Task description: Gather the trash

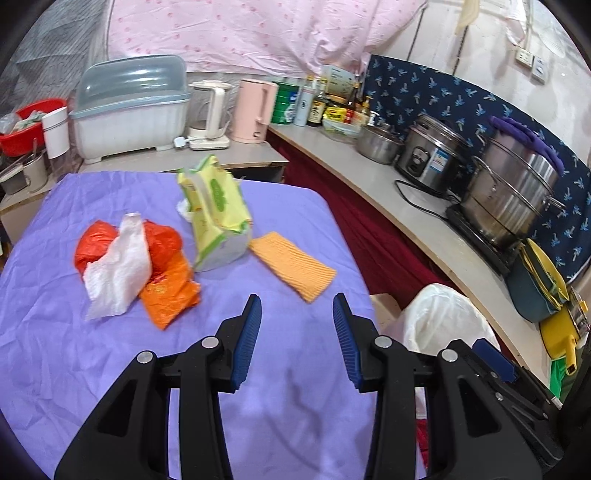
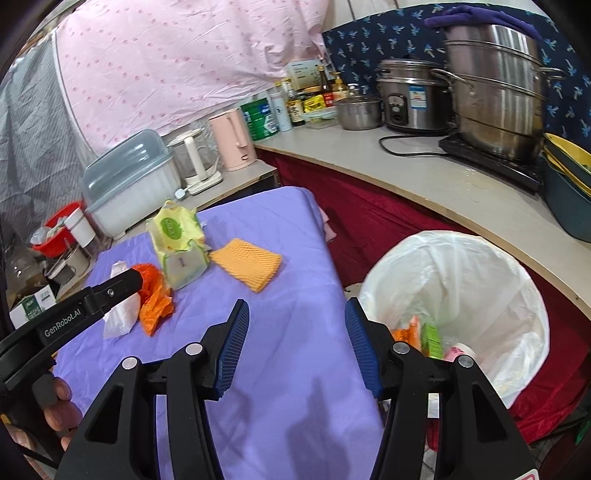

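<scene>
Purple cloth (image 1: 92, 369) covers the table where the trash lies, in a cramped kitchen with a pink spotted sheet (image 1: 258, 33) hung behind and a dark blue patterned fabric (image 1: 424, 92) along the counter wall. On the cloth sit a crumpled white paper towel (image 1: 118, 266) resting over a red plastic bag (image 1: 162, 240), an orange wrapper (image 1: 170, 295) touching both, a yellow-green wet-wipe pack (image 1: 214, 218) standing tilted, and an orange foam net sleeve (image 1: 291, 271) lying flat just beside the pack. The pack carries a green oval label whose writing is too small to read. Beside the table's right edge stands a bin lined with a white bag (image 2: 461, 280), already holding some orange, green and pink scraps. The left gripper (image 1: 297, 321) hovers over bare cloth near the wrapper, its blue pads partly apart with nothing between them. The right gripper (image 2: 297, 325) hangs over the table's edge next to the bin, jaws likewise partly spread and empty. In the right wrist view the left tool's black body reads "GenRobot.AI", with a hand (image 2: 55, 410) gripping its handle. On the counter a rice cooker (image 1: 432, 155) bears a blue label, unreadable, beside a tall steel steamer pot (image 1: 517, 192), bottles and a green tin (image 1: 284, 103).
</scene>
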`<state>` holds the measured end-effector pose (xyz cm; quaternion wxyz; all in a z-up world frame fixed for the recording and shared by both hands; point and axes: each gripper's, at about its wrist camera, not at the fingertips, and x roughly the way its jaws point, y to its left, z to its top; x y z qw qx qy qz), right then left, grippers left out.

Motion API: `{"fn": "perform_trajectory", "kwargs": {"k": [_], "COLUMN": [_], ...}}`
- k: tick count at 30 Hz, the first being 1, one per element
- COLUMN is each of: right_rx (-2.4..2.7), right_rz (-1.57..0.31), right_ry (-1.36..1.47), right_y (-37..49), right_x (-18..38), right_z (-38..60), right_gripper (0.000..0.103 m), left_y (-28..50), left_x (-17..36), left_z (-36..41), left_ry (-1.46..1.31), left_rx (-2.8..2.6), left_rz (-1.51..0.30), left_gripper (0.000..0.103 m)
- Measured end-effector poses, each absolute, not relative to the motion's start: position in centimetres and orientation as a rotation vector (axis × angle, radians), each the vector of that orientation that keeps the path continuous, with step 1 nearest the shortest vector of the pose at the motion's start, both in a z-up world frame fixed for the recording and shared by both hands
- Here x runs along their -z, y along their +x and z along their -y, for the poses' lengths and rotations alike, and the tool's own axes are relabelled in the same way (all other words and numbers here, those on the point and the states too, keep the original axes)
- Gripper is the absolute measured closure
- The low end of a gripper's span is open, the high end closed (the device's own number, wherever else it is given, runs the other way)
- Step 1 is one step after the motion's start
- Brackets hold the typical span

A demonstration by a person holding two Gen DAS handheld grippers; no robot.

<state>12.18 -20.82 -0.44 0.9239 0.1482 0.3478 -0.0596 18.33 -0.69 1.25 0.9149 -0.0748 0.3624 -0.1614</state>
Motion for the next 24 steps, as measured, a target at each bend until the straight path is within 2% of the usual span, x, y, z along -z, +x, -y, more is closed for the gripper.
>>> {"fn": "perform_trajectory", "kwargs": {"k": [22,23,24], "right_rx": [-0.051,-0.056,-0.06], "right_rz": [-0.793,-0.795,-0.795], "right_ry": [0.226,0.223,0.22], "right_y": [22.0,22.7,23.2], "right_x": [3.1,3.2,3.2], "right_z": [9.6,9.2,9.0], "right_gripper": [0.05,0.05,0.05], "left_y": [23.1,23.4,23.7], "left_x": [3.4,3.6,3.9], "left_z": [-13.4,-13.7,-14.0], "left_ry": [-0.227,-0.231,-0.235], "left_rx": [0.093,0.092,0.094], "left_rz": [-0.806,-0.81,-0.819], "left_gripper": [0.061,0.059,0.053]}}
